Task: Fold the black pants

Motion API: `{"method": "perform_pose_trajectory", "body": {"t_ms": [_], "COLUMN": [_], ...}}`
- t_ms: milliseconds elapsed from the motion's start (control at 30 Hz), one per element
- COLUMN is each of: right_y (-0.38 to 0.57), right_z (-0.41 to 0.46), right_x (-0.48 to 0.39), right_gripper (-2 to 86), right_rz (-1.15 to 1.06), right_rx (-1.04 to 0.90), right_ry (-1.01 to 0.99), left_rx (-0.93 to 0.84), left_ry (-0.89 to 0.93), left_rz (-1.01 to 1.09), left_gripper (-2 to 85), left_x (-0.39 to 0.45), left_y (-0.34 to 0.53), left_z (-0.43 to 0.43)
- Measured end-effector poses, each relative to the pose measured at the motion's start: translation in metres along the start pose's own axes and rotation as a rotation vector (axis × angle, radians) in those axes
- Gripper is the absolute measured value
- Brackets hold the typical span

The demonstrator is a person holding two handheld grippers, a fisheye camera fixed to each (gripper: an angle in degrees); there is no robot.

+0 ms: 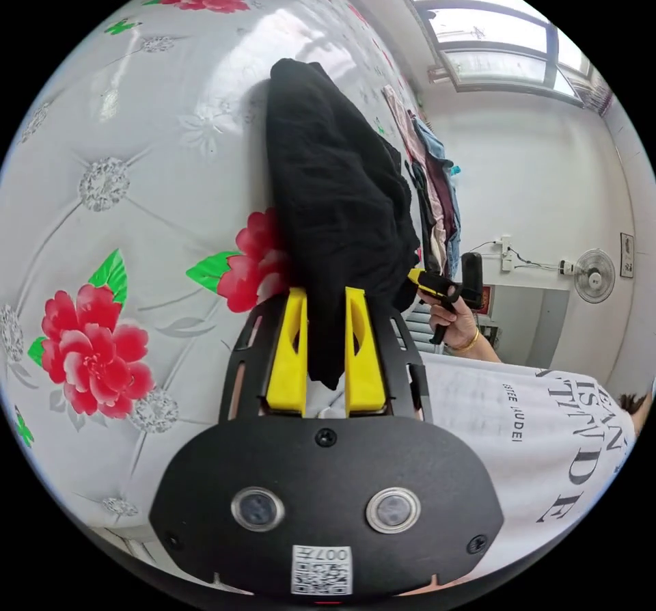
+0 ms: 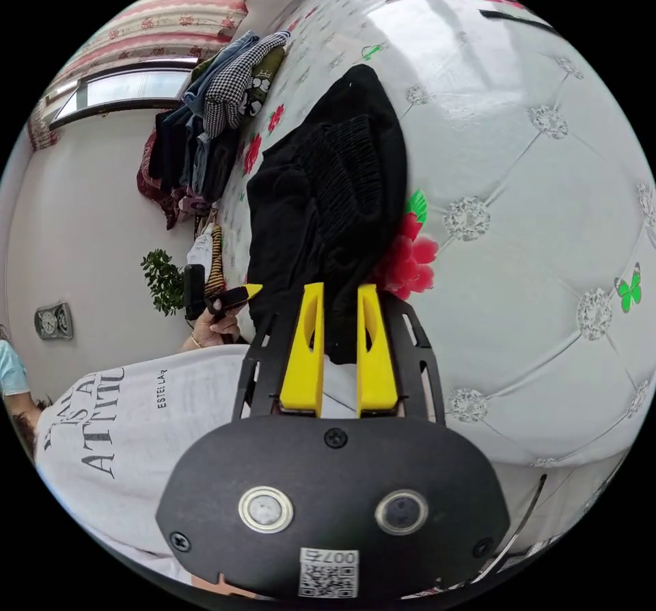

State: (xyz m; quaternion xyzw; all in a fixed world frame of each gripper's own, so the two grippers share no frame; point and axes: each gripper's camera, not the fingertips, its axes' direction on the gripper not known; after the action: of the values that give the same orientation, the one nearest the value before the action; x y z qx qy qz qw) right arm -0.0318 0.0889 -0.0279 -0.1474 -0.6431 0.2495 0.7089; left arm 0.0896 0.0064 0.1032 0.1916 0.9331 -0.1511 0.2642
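While the bed (image 1: 102,126) with its white tufted cover and red flowers carries everything, you have the pants (image 1: 335,208) bunched into a dark heap on it, close to the edge nearest you, with a pile of other clothes (image 2: 212,112) lying further along toward the window. Judging by that lumpy shape, you are at the step of lifting and squaring the cloth, not yet at a clean fold.

Your left gripper (image 1: 326,337) has its yellow jaws nearly closed, with a hanging fold of the black cloth pinched between them. Your right gripper (image 2: 339,337) looks the same in its own view: jaws drawn close together, black cloth caught between them at the near end of the heap. Each view also catches the other gripper off to the side, in your hand.

For the next move, you probably need to raise both grips and draw them apart, so the pants hang straight and the legs can be laid flat on the cover. Watch that neither pinch holds more layers than you mean, since the heap hides which edge you have.
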Motion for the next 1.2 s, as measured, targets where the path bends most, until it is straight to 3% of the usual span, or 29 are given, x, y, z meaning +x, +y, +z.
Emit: {"method": "perform_pose_trajectory", "body": {"t_ms": [333, 533, 700, 867, 1033, 1200], "right_y": [0.007, -0.066, -0.159, -0.224, -0.289, -0.319], "right_z": [-0.045, -0.057, -0.086, -0.121, -0.072, 0.035], "right_x": [-0.082, -0.160, -0.276, -0.408, -0.437, -0.394], "right_gripper": [5.5, 4.3, 3.6, 3.5, 4.0, 4.5], "right_rz": [-0.155, -0.284, -0.467, -0.681, -0.570, -0.427], "right_rx": [0.081, 0.116, 0.209, 0.432, 0.487, 0.408], "right_ry": [-0.221, -0.331, -0.334, -0.342, -0.325, -0.084], "left_rx": [0.179, 0.287, 0.376, 0.557, 0.643, 0.630], "left_ry": [0.196, 0.250, 0.180, 0.098, 0.031, -0.216], "left_rz": [0.086, 0.176, 0.353, 0.588, 0.497, 0.316], "left_gripper": [4.9, 4.6, 4.4, 4.5, 5.3, 10.4], "left_x": [0.007, 0.010, 0.051, 0.137, 0.112, 0.016], "left_y": [-0.004, -0.057, -0.169, -0.256, -0.308, -0.316], "left_z": [-0.094, -0.172, -0.281, -0.403, -0.414, -0.349]}}
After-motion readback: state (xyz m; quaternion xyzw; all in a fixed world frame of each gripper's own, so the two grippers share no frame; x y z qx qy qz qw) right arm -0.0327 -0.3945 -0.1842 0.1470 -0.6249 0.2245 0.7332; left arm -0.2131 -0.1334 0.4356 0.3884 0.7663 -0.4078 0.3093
